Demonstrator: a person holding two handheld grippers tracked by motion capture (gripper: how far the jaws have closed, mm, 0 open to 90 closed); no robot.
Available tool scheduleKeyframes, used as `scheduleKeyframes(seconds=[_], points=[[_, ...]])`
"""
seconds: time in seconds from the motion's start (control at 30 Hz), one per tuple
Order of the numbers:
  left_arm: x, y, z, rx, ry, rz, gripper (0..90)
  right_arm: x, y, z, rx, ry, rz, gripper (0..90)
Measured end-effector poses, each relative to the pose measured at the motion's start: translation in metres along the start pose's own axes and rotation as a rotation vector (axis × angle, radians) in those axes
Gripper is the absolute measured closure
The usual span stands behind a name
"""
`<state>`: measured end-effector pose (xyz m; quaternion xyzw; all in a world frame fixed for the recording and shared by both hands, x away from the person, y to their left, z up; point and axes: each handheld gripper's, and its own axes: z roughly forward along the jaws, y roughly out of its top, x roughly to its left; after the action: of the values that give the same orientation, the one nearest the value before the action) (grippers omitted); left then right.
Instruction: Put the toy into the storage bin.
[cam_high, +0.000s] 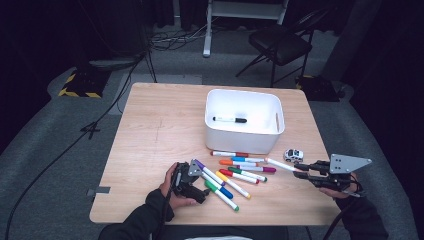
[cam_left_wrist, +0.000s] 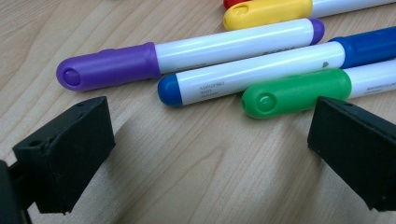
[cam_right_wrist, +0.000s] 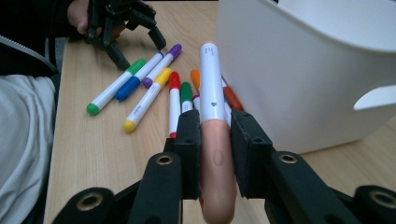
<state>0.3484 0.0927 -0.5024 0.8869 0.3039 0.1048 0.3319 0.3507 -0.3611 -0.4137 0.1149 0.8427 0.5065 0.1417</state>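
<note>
High view records the wooden tabletop (cam_high: 160, 130) standing on grey carpet in a dark room, with a black folding chair (cam_high: 280, 42) beyond its far edge. A white bin (cam_high: 243, 135) sits on the far right half of the tabletop and contains one black-capped marker (cam_high: 229, 120). A loose group of coloured markers (cam_high: 240, 172) lies in front of the bin, and a small toy car (cam_high: 293, 154) stands just beside the bin's near right corner.

Both forearms enter from the bottom edge in dark sleeves. The left hand-held gripper (cam_high: 200, 172) rests low at the near left end of the marker group, angled toward it. Left gripper view shows its jaws wide apart with bare wood between them; a purple-capped marker (cam_left_wrist: 187, 58), a blue-capped marker (cam_left_wrist: 252, 74) and a green-capped marker (cam_left_wrist: 299, 91) lie just ahead of the jaws, untouched.

The right hand-held gripper (cam_high: 300, 170) is held above the near right part of the tabletop, pointing left toward the markers. Right gripper view shows its jaws clamped narrowly on a pink-capped marker (cam_right_wrist: 212, 93), gripped at the cap, with the white barrel projecting forward beside the bin wall and above the marker group.
</note>
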Motion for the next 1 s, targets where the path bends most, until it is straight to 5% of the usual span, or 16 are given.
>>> scheduleKeyframes(seconds=[0.57, 1.0], points=[[0.0, 0.0, 0.0, 0.0, 0.0, 0.0, 0.7, -0.033, 0.067, 0.012, -0.065, -0.027, -0.07, 74.1], [0.0, 0.0, 0.0, 0.001, 0.002, 0.001, 0.7, -0.063, 0.103, 0.032, -0.036, -0.062, -0.072, 74.1]])
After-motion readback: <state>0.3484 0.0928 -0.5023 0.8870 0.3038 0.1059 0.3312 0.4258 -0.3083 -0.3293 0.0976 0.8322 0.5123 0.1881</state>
